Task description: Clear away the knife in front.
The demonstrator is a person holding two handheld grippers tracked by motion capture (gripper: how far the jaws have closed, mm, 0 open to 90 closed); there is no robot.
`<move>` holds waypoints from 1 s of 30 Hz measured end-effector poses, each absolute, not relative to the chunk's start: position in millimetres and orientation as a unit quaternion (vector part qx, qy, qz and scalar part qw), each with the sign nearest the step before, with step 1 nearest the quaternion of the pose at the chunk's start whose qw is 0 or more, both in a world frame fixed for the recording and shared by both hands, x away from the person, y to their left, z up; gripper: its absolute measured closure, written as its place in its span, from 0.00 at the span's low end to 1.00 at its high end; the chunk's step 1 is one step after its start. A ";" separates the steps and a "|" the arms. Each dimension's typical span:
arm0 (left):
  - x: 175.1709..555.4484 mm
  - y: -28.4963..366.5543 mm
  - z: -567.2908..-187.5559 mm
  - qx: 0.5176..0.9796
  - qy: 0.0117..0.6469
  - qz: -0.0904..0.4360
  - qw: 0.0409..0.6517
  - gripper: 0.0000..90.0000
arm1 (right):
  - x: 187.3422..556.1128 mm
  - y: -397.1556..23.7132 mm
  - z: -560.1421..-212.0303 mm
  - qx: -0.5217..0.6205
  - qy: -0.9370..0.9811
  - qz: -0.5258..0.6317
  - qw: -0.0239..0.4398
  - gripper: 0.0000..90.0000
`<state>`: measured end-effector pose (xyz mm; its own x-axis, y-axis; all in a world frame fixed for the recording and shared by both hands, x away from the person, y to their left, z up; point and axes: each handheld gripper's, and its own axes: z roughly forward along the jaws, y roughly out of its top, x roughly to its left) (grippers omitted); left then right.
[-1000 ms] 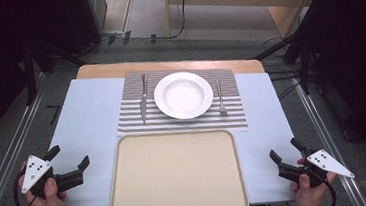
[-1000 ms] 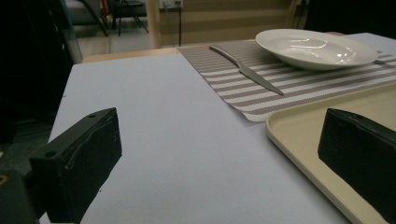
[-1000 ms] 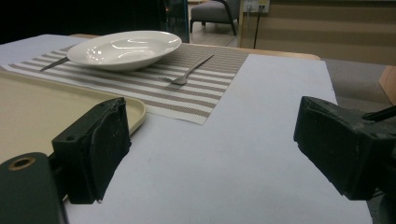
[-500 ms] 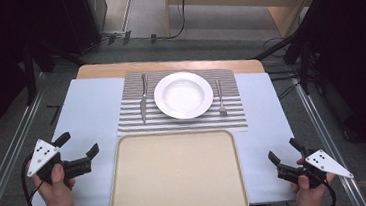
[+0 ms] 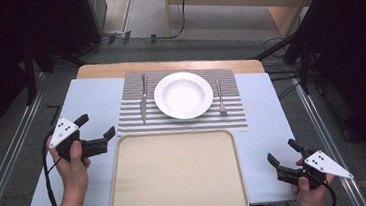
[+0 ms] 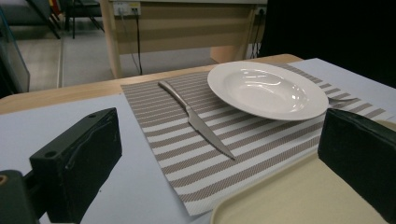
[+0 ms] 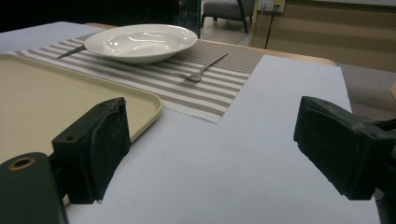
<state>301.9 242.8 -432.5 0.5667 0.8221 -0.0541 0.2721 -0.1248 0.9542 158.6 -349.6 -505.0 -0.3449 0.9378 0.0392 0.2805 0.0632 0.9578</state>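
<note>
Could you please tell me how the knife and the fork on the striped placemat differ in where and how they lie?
The knife lies left of the white plate, the fork right of it. The knife reaches farther toward the table's far edge than the fork. The knife lies nearer the left claw, the fork nearer the right claw. Both are silver-coloured, flat on the striped placemat, untouched.

knife (image 5: pixel 142 99) | silver, lying flat on striped mat (image 5: pixel 232 113) | left of white plate (image 5: pixel 183 95), just apart | blade toward tray (image 5: pixel 176 174)
</note>
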 end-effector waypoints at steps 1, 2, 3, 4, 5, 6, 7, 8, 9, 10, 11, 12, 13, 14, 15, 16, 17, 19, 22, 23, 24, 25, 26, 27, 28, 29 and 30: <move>304.0 240.7 -432.0 0.706 0.386 0.256 0.535 0.00 | 158.6 -349.6 -505.0 0.468 0.651 0.499 0.329 0.11; 306.6 237.7 -431.2 0.709 0.385 0.254 0.533 0.00 | 158.5 -349.7 -504.8 0.467 0.651 0.500 0.329 0.11; 309.7 234.0 -430.6 0.709 0.384 0.250 0.536 0.00 | 158.2 -349.7 -504.5 0.467 0.651 0.500 0.328 0.11; 312.2 231.3 -430.2 0.711 0.381 0.249 0.536 0.00 | 157.9 -349.8 -504.4 0.465 0.652 0.500 0.328 0.11; 316.1 226.5 -429.3 0.714 0.379 0.247 0.534 0.00 | 157.2 -349.8 -504.2 0.465 0.653 0.501 0.327 0.11; 316.1 226.5 -429.3 0.714 0.379 0.247 0.534 0.00 | 157.2 -349.8 -504.2 0.465 0.653 0.501 0.327 0.11; 319.0 224.2 -428.4 0.716 0.376 0.246 0.534 0.00 | 156.9 -349.9 -504.1 0.465 0.653 0.501 0.327 0.11; 320.7 222.8 -428.0 0.715 0.376 0.246 0.536 0.00 | 156.6 -350.2 -503.8 0.464 0.653 0.501 0.328 0.11; 323.3 220.8 -426.9 0.714 0.377 0.244 0.537 0.00 | 156.4 -350.5 -503.6 0.464 0.652 0.501 0.329 0.11; 325.3 219.2 -426.3 0.713 0.377 0.243 0.538 0.00 | 155.2 -351.0 -503.2 0.465 0.652 0.500 0.329 0.11; 326.8 218.1 -425.9 0.713 0.377 0.242 0.539 0.00 | 154.9 -351.3 -503.1 0.465 0.652 0.501 0.329 0.11; 329.5 216.2 -425.3 0.714 0.378 0.242 0.538 0.00 | 154.9 -351.3 -503.1 0.465 0.652 0.501 0.329 0.11; 331.9 214.7 -425.1 0.714 0.377 0.240 0.539 0.00 | 154.4 -351.8 -503.1 0.464 0.651 0.502 0.329 0.11; 335.9 212.0 -424.5 0.716 0.377 0.237 0.538 0.00 | 153.8 -352.4 -502.9 0.466 0.650 0.503 0.327 0.11; 335.9 212.0 -424.5 0.716 0.377 0.237 0.538 0.00 | 153.7 -352.7 -502.8 0.465 0.651 0.503 0.327 0.11; 339.0 210.4 -424.0 0.717 0.377 0.235 0.537 0.00 | 153.7 -352.7 -502.8 0.465 0.651 0.503 0.327 0.11; 341.3 209.0 -423.5 0.718 0.377 0.235 0.536 0.00 | 153.9 -352.9 -502.6 0.464 0.650 0.504 0.328 0.11; 345.6 207.0 -422.8 0.719 0.377 0.231 0.537 0.00 | 153.9 -352.7 -502.5 0.465 0.650 0.504 0.327 0.11; 353.0 202.3 -422.1 0.719 0.379 0.228 0.536 0.00 | 154.3 -352.2 -502.2 0.462 0.650 0.505 0.331 0.11; 355.4 201.1 -422.3 0.718 0.380 0.226 0.538 0.00 | 154.8 -352.1 -502.1 0.462 0.649 0.509 0.326 0.11; 357.7 200.3 -422.4 0.718 0.382 0.224 0.537 0.00 | 154.8 -352.1 -502.1 0.462 0.649 0.509 0.326 0.11; 359.9 199.4 -422.5 0.717 0.384 0.224 0.537 0.00 | 155.1 -351.9 -502.3 0.462 0.649 0.509 0.325 0.11; 362.1 198.4 -422.6 0.717 0.385 0.223 0.537 0.00 | 155.2 -351.9 -502.3 0.462 0.650 0.508 0.325 0.11; 364.2 197.6 -422.5 0.717 0.387 0.223 0.536 0.00 | 155.2 -351.6 -502.4 0.462 0.651 0.508 0.325 0.11; 366.4 196.8 -422.6 0.716 0.388 0.222 0.536 0.00 | 155.2 -351.3 -502.5 0.463 0.651 0.507 0.324 0.11; 368.5 195.9 -422.4 0.716 0.388 0.221 0.536 0.00 | 155.2 -351.1 -502.5 0.463 0.651 0.507 0.323 0.11; 370.4 195.1 -422.0 0.717 0.389 0.222 0.534 0.00 | 155.2 -351.0 -502.4 0.463 0.651 0.507 0.323 0.11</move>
<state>370.4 195.1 -422.0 0.5990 0.7948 -0.0973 0.3201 -0.1263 0.9389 155.2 -351.0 -502.4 -0.3620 0.9309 0.0496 0.2755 0.0560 0.9597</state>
